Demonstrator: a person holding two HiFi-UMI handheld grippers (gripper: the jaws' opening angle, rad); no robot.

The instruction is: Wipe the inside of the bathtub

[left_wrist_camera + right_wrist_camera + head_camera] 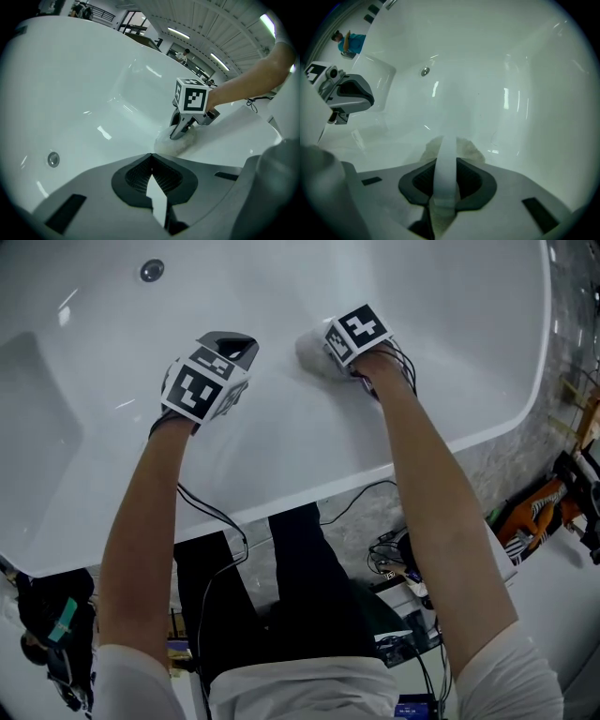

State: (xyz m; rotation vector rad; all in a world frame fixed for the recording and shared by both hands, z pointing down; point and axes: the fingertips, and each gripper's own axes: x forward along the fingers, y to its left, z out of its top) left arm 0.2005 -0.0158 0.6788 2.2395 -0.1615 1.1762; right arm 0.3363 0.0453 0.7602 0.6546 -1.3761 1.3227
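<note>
White bathtub (450, 352) wall curves away under both arms. Right tongs (444, 187) are clenched on a pale cloth (307, 350) that is pressed to the inner slope. Left tongs (151, 159) hang closed and empty nearby. I'd hold that cloth flat, press steadily, and overlap each stroke toward the round fitting (151, 270).
</note>
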